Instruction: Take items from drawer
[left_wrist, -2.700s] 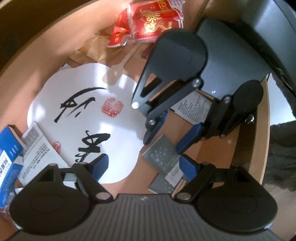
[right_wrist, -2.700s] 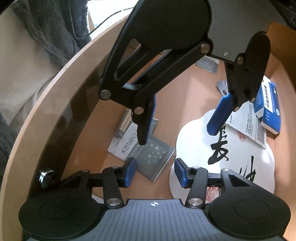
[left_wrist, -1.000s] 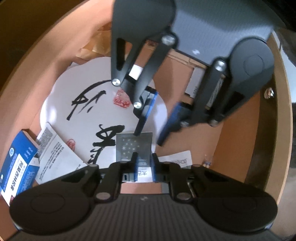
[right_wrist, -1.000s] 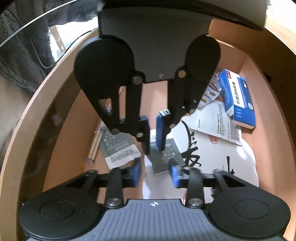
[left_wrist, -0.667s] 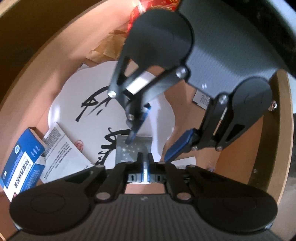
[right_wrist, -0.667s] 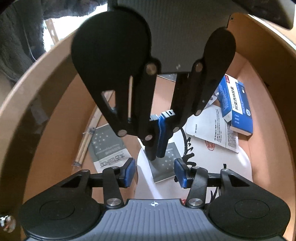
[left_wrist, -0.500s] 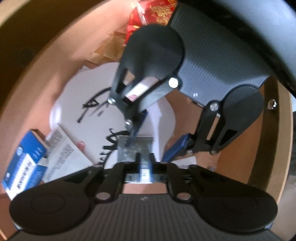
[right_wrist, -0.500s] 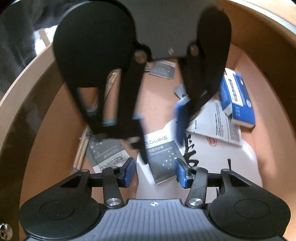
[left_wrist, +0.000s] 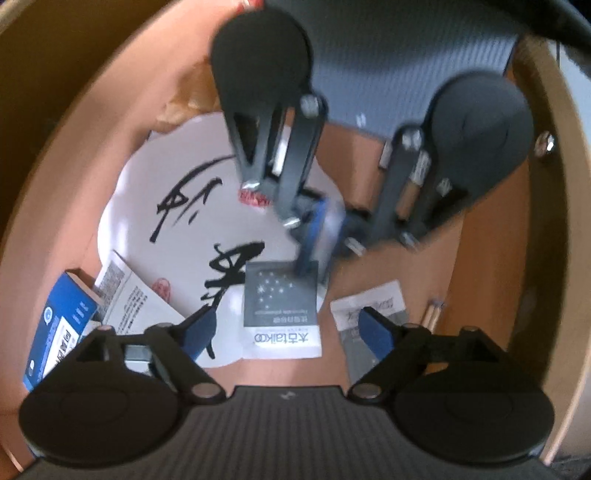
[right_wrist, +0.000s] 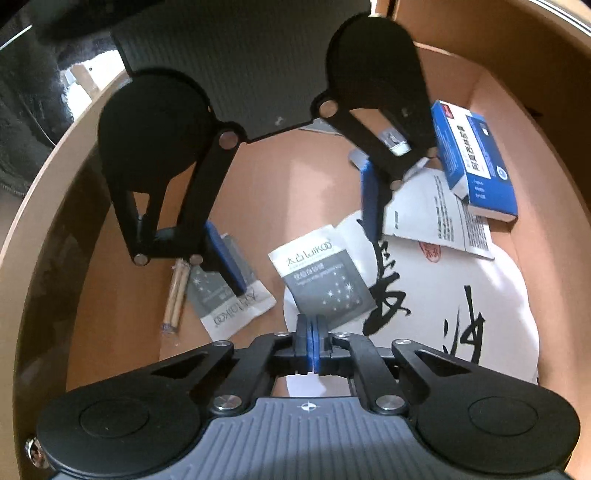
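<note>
Drawer contents, right wrist view, left to right: chopsticks; grey sachet under the spreading, empty left tongs; second sachet at centre, its near edge pinched by the right tongs; calligraphy sheet; blue box, upper right.
</note>
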